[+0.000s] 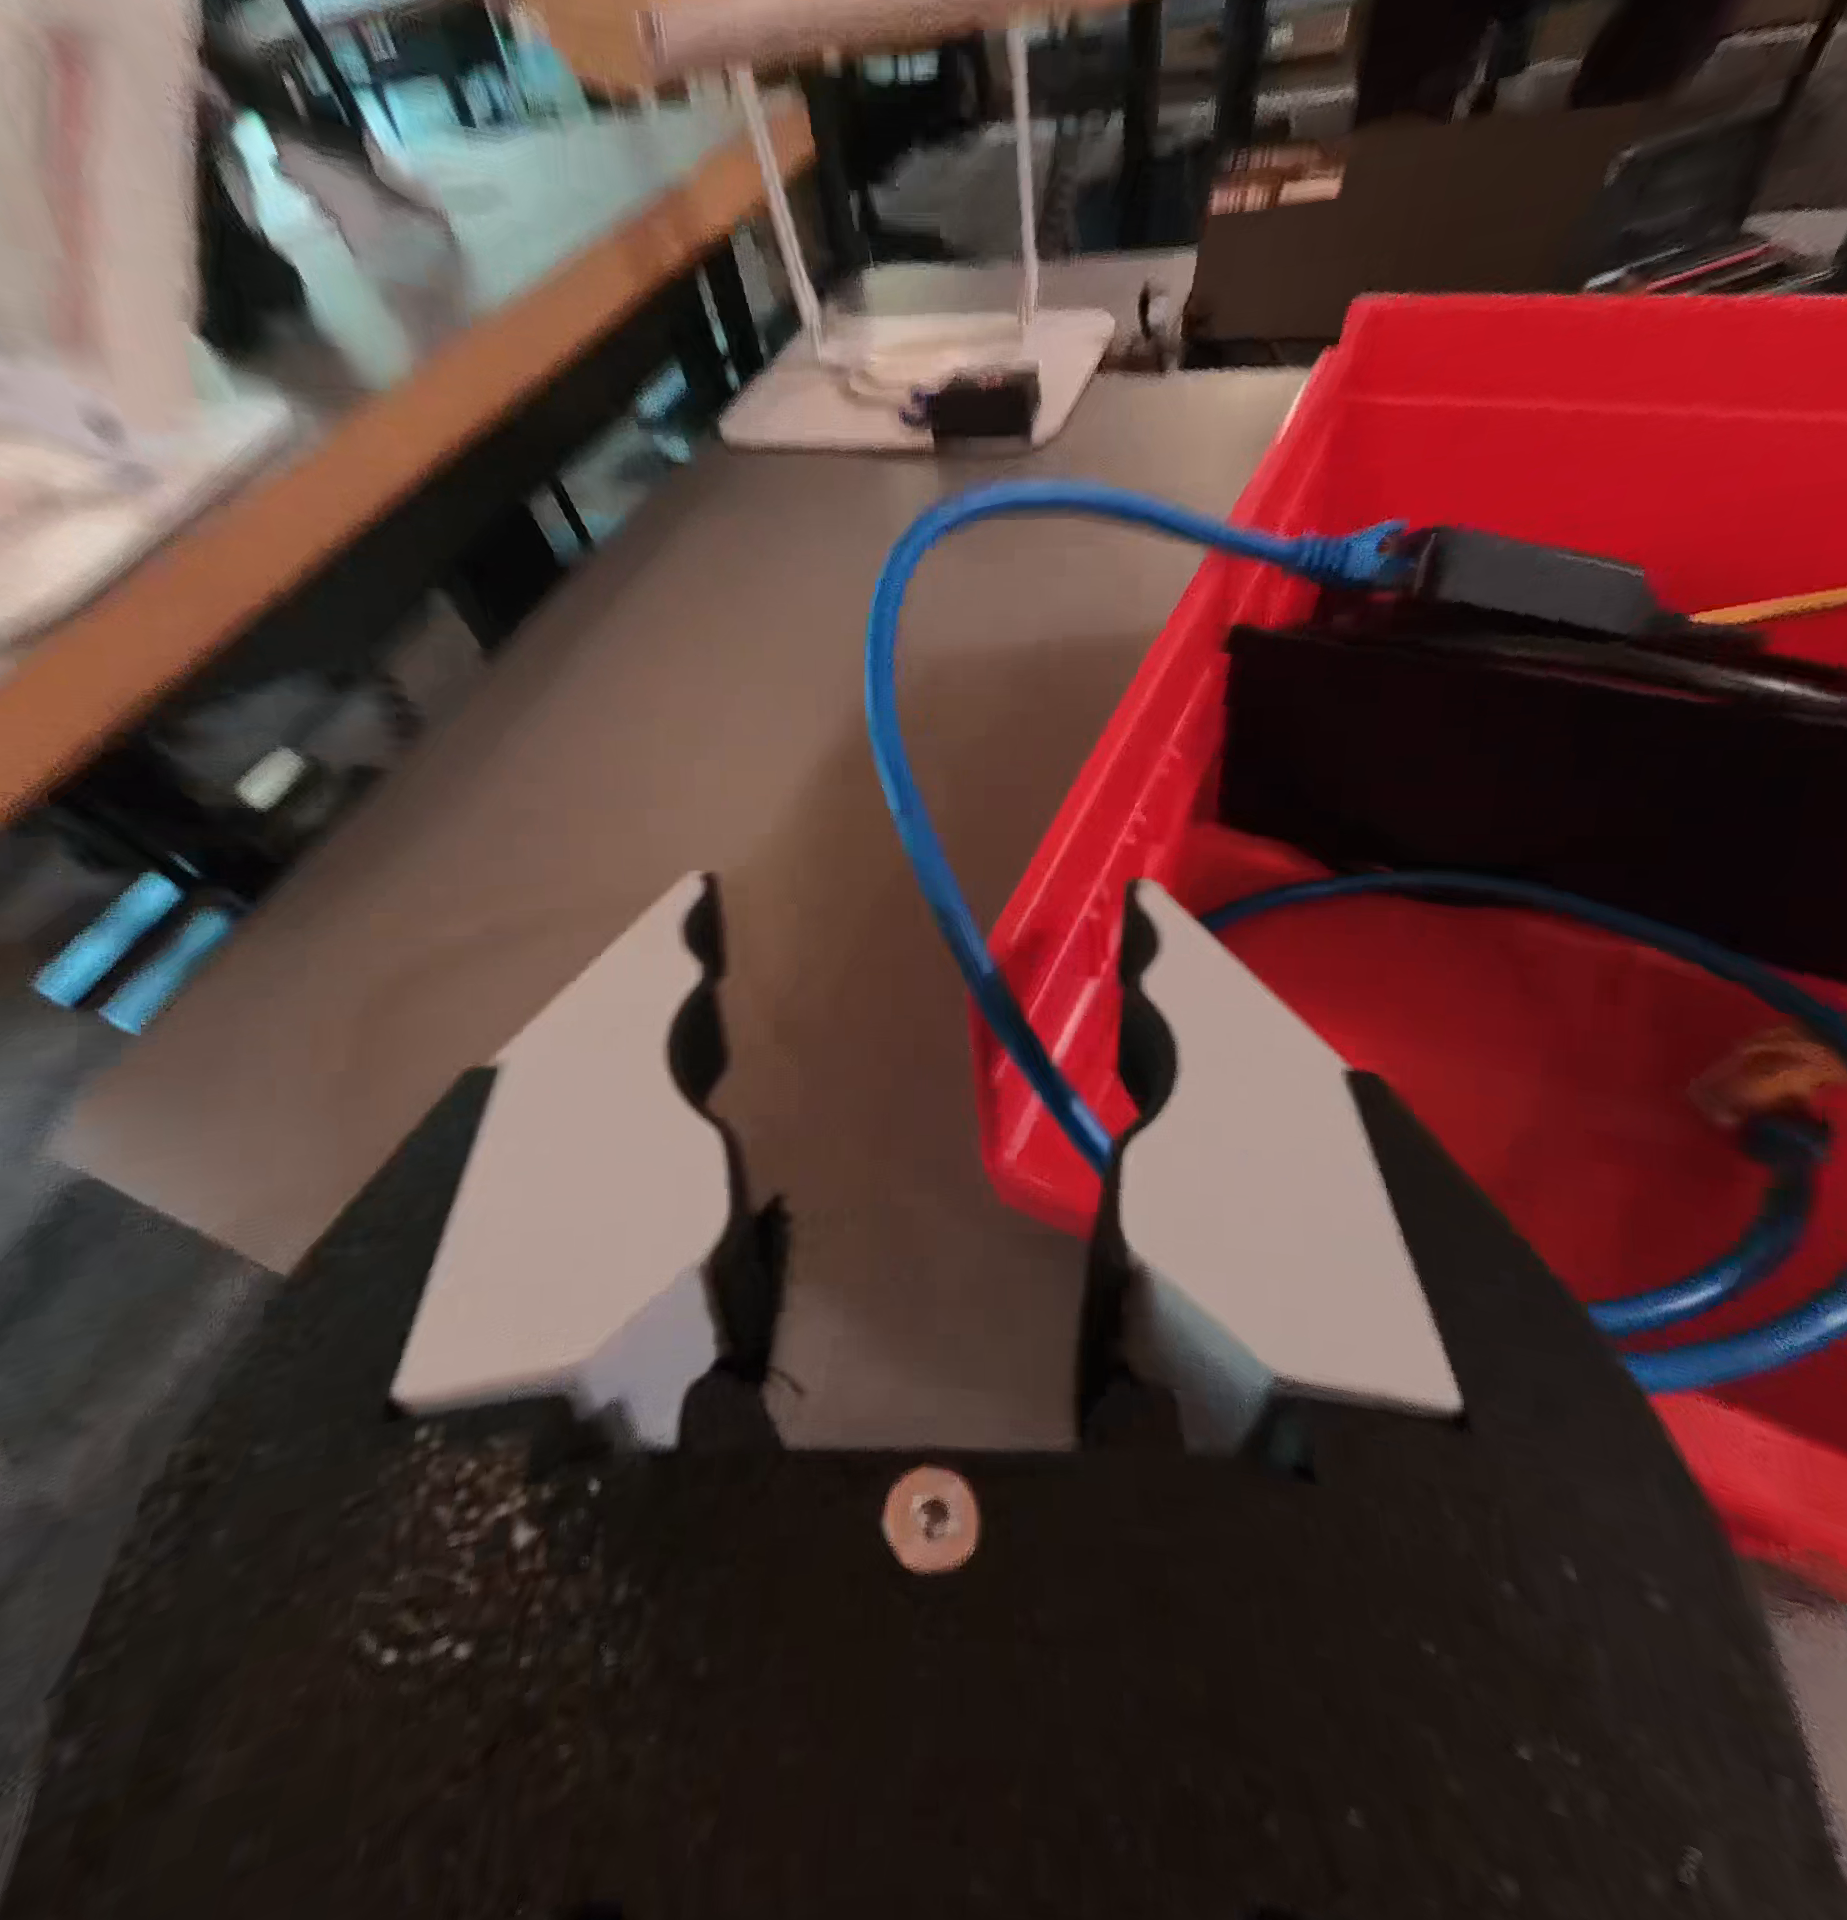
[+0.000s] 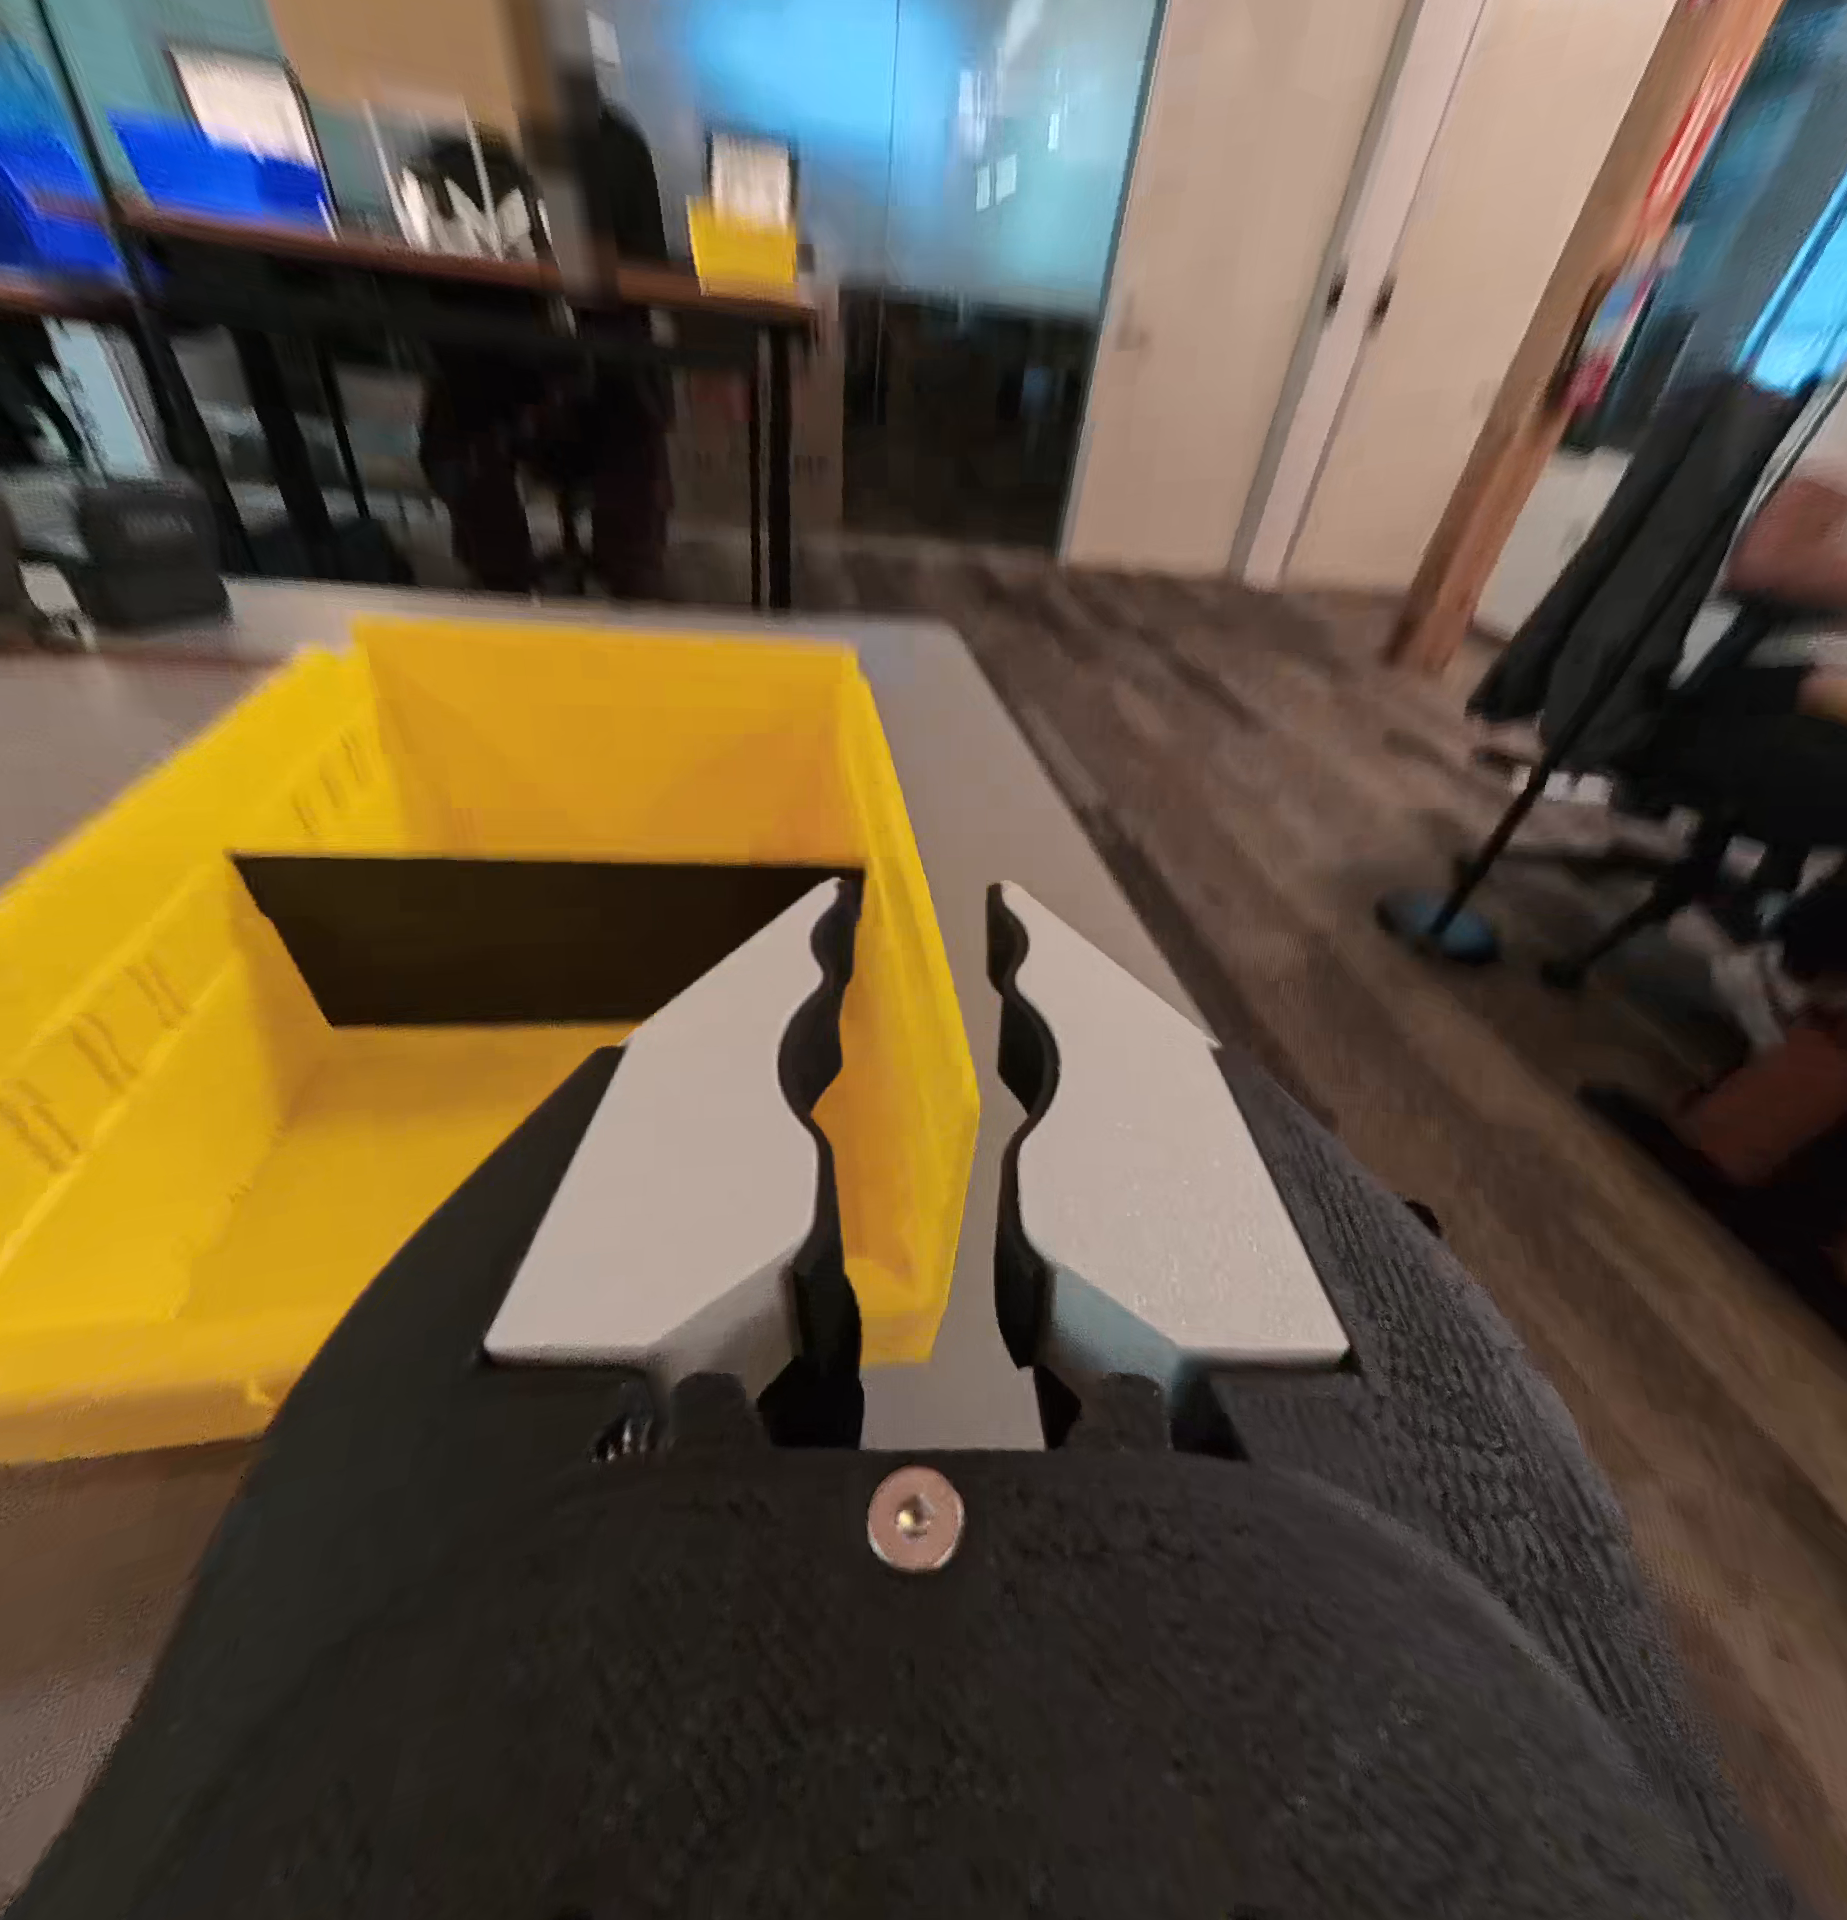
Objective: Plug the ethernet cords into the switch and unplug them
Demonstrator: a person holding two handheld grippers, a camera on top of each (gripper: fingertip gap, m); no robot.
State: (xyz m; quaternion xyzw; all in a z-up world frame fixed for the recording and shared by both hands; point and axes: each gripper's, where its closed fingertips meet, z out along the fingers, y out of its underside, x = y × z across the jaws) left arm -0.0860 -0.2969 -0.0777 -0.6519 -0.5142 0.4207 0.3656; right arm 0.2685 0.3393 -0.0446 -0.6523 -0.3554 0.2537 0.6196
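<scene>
In the left wrist view a blue ethernet cord [image 1: 888, 665] arcs out of a red bin [image 1: 1521, 416] and its plug sits in a small black switch [image 1: 1532, 582] resting on a black divider in that bin. More blue cord [image 1: 1729, 1320] coils on the bin floor. My left gripper [image 1: 919, 894] is open and empty, above the grey table just left of the bin, its right finger [image 1: 1241, 1143] over the bin's near corner. My right gripper [image 2: 924, 894] is open and empty, over the right wall of a yellow bin [image 2: 483, 748].
A white stand [image 1: 919, 395] with a small black box stands at the table's far end. A wooden shelf [image 1: 379, 416] runs along the left. The yellow bin has a black divider [image 2: 545, 935]. The table edge and floor [image 2: 1314, 935] lie right of it. My right fingertips sit around 70 cm from my left ones. The small black switch [image 1: 1532, 582] lies around 12 cm away from my left fingertips.
</scene>
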